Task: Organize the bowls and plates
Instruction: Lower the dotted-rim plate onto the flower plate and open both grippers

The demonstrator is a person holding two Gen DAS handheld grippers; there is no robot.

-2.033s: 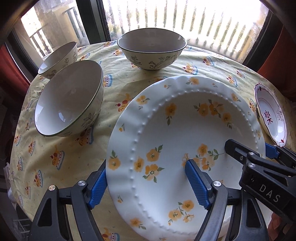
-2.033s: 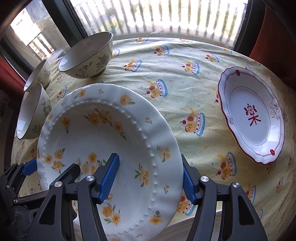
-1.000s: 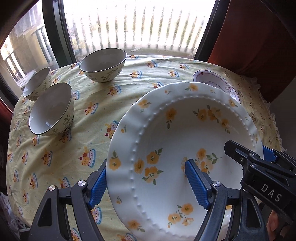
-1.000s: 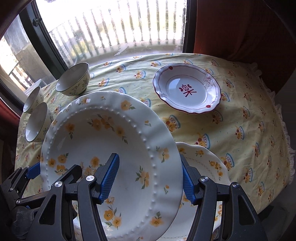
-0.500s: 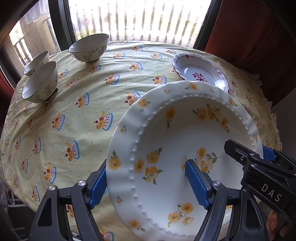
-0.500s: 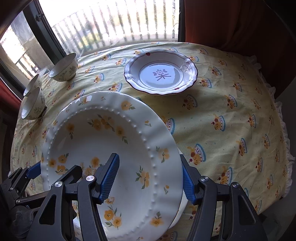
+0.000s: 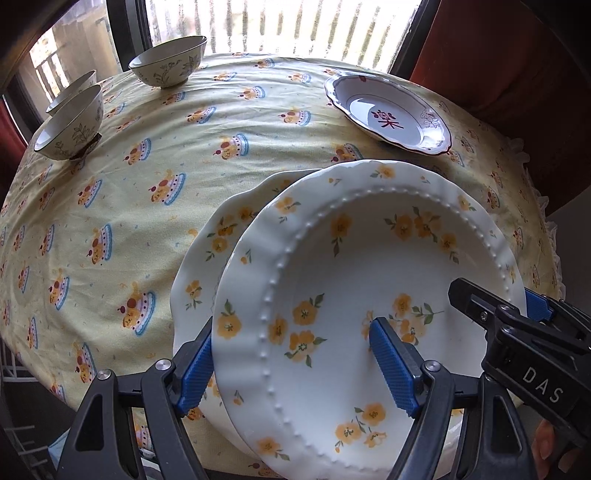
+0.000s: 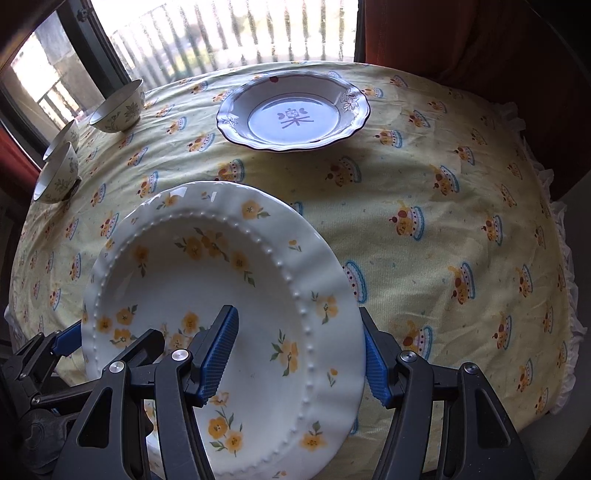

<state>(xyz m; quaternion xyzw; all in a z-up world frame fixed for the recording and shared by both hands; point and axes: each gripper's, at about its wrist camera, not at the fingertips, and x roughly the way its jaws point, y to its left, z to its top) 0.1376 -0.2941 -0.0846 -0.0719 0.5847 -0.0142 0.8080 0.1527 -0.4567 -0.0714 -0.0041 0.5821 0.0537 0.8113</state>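
Both grippers hold one white plate with yellow flowers (image 7: 362, 280) (image 8: 207, 295) by opposite rims. My left gripper (image 7: 295, 363) is shut on its left rim, and my right gripper (image 8: 299, 350) is shut on its right rim. The plate hangs just above a matching flowered plate (image 7: 207, 258) that lies on the table near the front edge. A red-rimmed plate (image 7: 388, 114) (image 8: 291, 114) with a red character lies further back. Three floral bowls (image 7: 170, 61) (image 8: 118, 101) stand at the far left.
The round table carries a yellow cloth with cake prints (image 7: 166, 166) (image 8: 443, 184). A window with railings runs behind it. A dark red curtain (image 8: 461, 33) hangs at the back right. The table's frilled edge (image 8: 565, 295) drops off at the right.
Both grippers have carried the flowered plate back from beside the bowls towards the near edge. It now hangs over the matching plate, and the bowls lie further off.
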